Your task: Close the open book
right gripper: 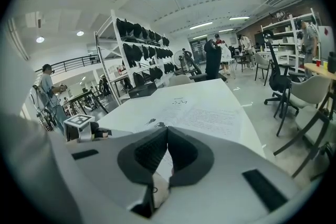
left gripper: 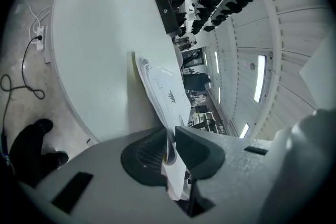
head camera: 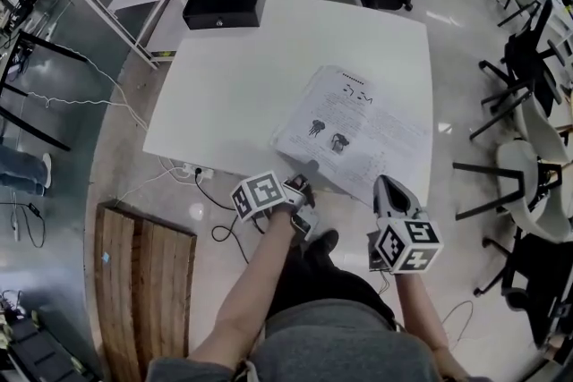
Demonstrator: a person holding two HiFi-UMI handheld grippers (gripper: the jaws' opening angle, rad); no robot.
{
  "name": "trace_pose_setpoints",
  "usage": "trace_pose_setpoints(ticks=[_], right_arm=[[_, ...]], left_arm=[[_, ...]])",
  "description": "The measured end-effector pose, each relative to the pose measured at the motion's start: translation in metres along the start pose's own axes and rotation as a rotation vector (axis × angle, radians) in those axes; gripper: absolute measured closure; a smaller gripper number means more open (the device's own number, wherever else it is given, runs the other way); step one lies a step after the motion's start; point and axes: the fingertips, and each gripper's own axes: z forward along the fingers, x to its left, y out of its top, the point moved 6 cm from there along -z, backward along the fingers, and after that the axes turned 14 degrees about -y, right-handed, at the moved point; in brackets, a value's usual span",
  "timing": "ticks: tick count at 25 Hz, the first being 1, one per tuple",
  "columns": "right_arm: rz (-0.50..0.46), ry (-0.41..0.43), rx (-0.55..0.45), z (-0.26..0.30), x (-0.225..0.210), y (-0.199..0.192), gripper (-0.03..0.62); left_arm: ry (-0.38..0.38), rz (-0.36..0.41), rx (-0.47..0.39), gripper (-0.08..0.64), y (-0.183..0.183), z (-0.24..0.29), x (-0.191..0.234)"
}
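Pinching the near edge of the open book (head camera: 358,134), the left gripper (head camera: 300,189) and right gripper (head camera: 387,189) each squeeze pages between almost-closed jaws.

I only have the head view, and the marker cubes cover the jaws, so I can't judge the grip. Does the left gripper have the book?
Observer: Yes. The left gripper view shows the left gripper shut on the book, with the near edge of several pages pinched between its pads.
Operator: And the right one?
Observer: The right gripper is shut too. Its pad tips are together, and white paper shows between the pads.
Operator: Are the left gripper's pages off the table?
Observer: They seem to be. Near the jaws they stand slightly clear of the table, with shadow beneath them.
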Motion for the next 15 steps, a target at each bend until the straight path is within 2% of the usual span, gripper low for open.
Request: trace_pose_setpoints(ticks=[11,15], right_arm=[[0.019,-0.031,-0.006,-0.005,-0.004,-0.005,0.588],[0.025,-0.041,-0.009,-0.008,-0.005,-0.006,0.588]], left_arm=[[-0.038,0.092,0.043,0.541,-0.002,0.000,-0.014],[-0.028,0.181,0.081,0.545,-0.002,0.001,-0.021]])
